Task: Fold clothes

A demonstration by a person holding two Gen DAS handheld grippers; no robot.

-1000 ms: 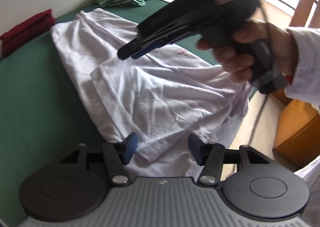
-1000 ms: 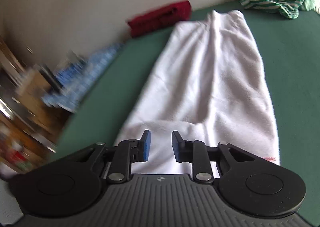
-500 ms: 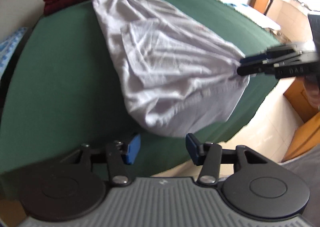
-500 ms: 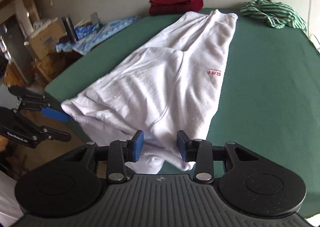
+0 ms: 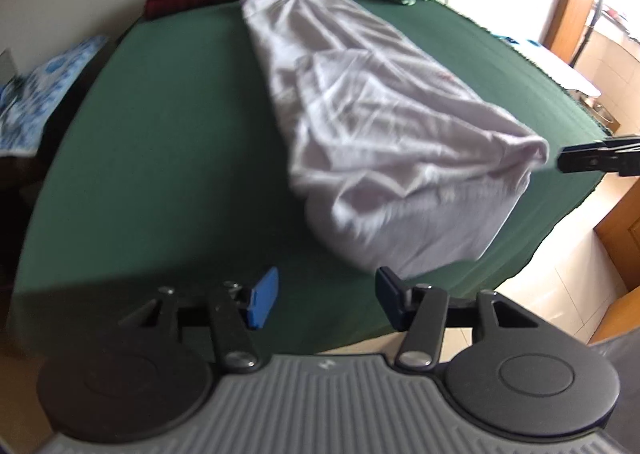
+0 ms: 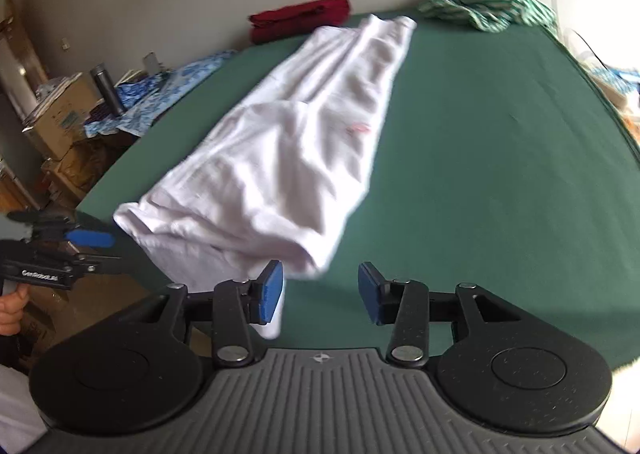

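Your white garment [image 5: 384, 126] is soft, creased cotton, folded into a long strip running near to far down the green-covered desk [image 5: 160, 158], its near end bunched and drooping off the edge. Both your tools are spread wide with nothing in them: the left tool [image 5: 326, 296] sits just short of that near end, the right tool [image 6: 320, 288] right at the hanging corner. A small red print on the cloth is too blurred to read.

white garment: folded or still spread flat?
Partly folded. The white garment lies as a long strip on the green table, one layer doubled over the near half, its near end hanging over the edge. Not yet compact.
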